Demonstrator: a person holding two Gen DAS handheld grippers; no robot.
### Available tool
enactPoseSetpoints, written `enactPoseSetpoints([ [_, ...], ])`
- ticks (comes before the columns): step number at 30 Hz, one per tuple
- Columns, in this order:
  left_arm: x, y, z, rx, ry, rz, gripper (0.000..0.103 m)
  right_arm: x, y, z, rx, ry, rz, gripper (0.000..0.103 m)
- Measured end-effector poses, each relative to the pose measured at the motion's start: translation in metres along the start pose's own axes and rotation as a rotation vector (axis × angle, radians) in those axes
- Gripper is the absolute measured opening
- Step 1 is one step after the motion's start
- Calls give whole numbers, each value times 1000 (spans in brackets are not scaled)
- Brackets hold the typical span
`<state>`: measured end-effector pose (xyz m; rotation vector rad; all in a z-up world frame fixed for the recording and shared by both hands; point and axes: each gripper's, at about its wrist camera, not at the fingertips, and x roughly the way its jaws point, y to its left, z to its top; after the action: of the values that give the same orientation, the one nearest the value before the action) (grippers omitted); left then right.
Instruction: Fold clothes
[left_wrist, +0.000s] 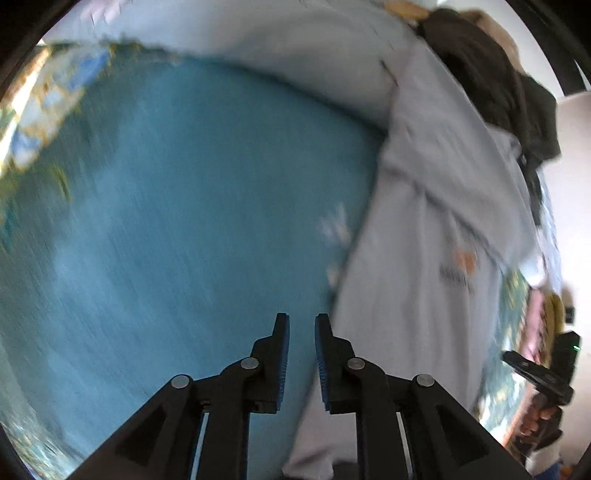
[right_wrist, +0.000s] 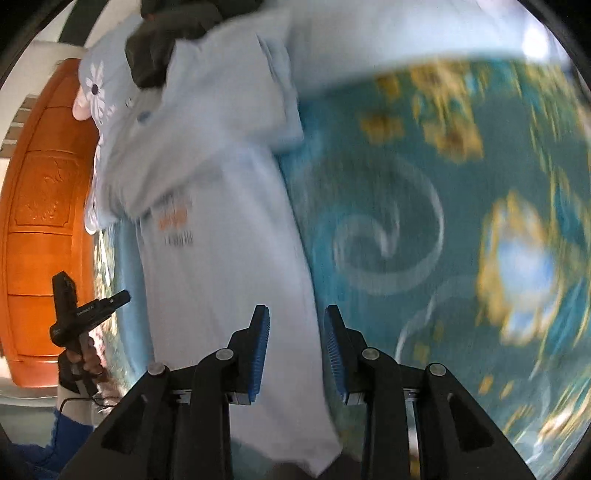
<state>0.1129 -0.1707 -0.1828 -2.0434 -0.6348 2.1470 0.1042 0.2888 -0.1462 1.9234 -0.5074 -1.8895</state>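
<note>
Left gripper (left_wrist: 302, 325): shown from its own camera with the blue-padded fingers (left_wrist: 283, 354) parted by a narrow gap; nothing is gripped, and blue bedsheet (left_wrist: 192, 229) is seen through the gap. Right gripper (right_wrist: 297, 317): fingers spread wider, likewise released; between them the lower part of the pale blue T-shirt (right_wrist: 221, 258) is seen, though whether cloth is touched cannot be told.

The T-shirt is laid lengthwise on the bed. In the left view it runs from 6 o'clock up towards 1 o'clock, just right of the gripper, with an orange and dark chest print (left_wrist: 461, 267) near 3 o'clock. In the right view it extends from 6 o'clock to 11 o'clock, a sleeve being folded across the body above the print (right_wrist: 177, 221).

A dark garment (left_wrist: 491, 81) is heaped at the shirt's far end, at 1 o'clock in the left view. A pale pillow (left_wrist: 280, 48) is seen at 12 o'clock. A patterned teal bedspread (right_wrist: 461, 221) with gold and white motifs fills the 3 o'clock side of the right view, heavily blurred. An orange wooden door (right_wrist: 40, 221) stands at 9 o'clock in the right view, with the other gripper held before it at 8 o'clock
</note>
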Motion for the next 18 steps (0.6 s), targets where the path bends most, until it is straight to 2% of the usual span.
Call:
enactPoseSetpoints([
  [3, 11, -4, -21, 43, 59, 8, 21, 6, -9, -22, 31, 42, 0, 32],
  [7, 26, 2, -41, 35, 124, -33, 23, 14, -18, -37, 69, 61, -10, 32],
  [10, 29, 6, -49, 14, 120, -64, 24, 20, -23, -39, 104, 60, -14, 32],
  [13, 29, 5, -52, -2, 132, -88, 32, 25, -28, -40, 135, 56, -7, 32],
  [18, 31, -10, -57, 41, 133, -43, 31, 29, -23, -40, 128, 55, -14, 34],
])
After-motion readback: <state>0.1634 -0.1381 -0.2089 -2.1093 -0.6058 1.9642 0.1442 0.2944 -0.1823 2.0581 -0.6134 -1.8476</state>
